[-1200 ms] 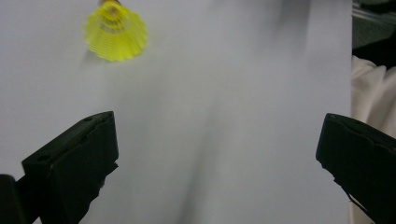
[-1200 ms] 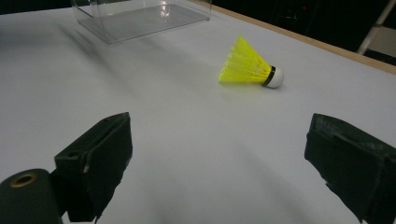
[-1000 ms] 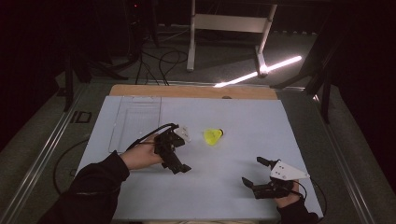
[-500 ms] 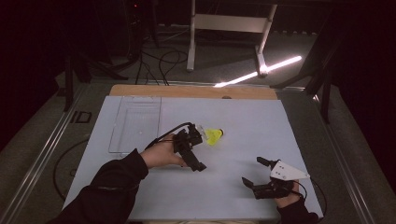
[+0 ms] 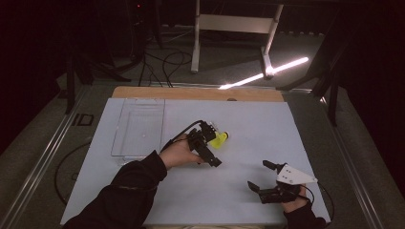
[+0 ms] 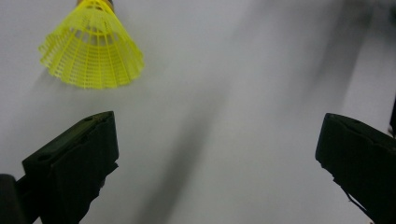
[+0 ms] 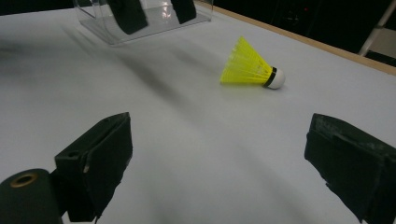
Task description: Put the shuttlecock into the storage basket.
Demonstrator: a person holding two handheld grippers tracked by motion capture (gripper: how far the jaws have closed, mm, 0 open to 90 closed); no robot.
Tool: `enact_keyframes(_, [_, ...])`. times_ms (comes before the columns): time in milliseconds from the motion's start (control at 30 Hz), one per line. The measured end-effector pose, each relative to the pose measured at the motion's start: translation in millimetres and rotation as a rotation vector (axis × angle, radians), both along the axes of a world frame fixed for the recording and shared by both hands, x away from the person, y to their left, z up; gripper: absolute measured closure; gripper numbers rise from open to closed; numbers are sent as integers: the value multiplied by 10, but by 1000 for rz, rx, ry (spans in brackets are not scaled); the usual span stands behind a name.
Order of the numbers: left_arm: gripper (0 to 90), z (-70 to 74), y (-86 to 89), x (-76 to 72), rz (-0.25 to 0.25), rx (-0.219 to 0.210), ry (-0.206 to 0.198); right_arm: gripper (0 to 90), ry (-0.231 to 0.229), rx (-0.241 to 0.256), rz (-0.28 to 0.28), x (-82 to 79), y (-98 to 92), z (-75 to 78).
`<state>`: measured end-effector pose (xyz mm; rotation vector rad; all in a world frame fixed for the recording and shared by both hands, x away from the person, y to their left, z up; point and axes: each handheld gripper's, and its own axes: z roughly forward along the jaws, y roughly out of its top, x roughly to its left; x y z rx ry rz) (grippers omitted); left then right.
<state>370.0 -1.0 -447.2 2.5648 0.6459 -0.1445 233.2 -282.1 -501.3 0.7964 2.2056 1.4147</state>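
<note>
- My left arm reaches forward across the white table point(image 5: 143, 200) to about its middle, sleeve dark, hand wrapped round the left gripper point(image 5: 208, 143).
- The left gripper's jaws stand wide apart with nothing between them; in the left gripper view only bare table surface lies between the two black jaws.
- My right hand rests low at the near right edge of the table, holding the right gripper point(image 5: 262, 176) with its grey three-cornered plate on top. Its jaws are also spread apart and hold nothing.
- The shuttlecock point(image 5: 219, 140) lies on its side on the table, just beside the left gripper's front end, well apart from the right gripper.
- It has a bright yellow netted plastic skirt, a black band and a white rounded tip, seen plainly in the right gripper view point(image 7: 251, 67).
- In the left gripper view the shuttlecock point(image 6: 92, 51) sits up and to the left of the jaws, skirt toward the camera; its tip is cut off by the top edge.
- A clear plastic box point(image 5: 138, 128) stands on the far left part of the table, apart from the shuttlecock.
- From the high view I cannot tell whether the left gripper touches the shuttlecock.
</note>
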Motion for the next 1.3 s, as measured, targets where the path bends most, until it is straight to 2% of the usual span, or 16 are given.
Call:
enact_keyframes(200, [8,-69,-101,75,32,-19,15,80,2,2,1,0,1,-2])
enact_keyframes(500, [52,-208,-206,183,79,-28,-6,80,1,4,1,-3,-2,-1])
enact_keyframes(667, [165,-285,-232,257,135,-46,-34,80,2,5,4,-4,2,-2])
enact_keyframes(800, [232,-336,-251,308,164,-35,-59,80,3,4,5,-3,2,-5])
enact_keyframes(900, [313,-372,-256,345,193,-49,-64,80,5,4,5,-3,4,-5])
enact_keyframes(1033, [387,-427,-265,387,203,-58,-71,80,6,4,7,-4,3,-5])
enact_keyframes(1100, [401,-463,-272,403,214,-46,-93,80,9,1,9,-2,2,-8])
enact_keyframes(1267, [504,-535,-290,434,227,-55,-93,80,11,4,10,-1,1,-10])
enact_keyframes(1300, [527,-551,-295,440,232,-52,-104,80,11,3,10,0,1,-10])
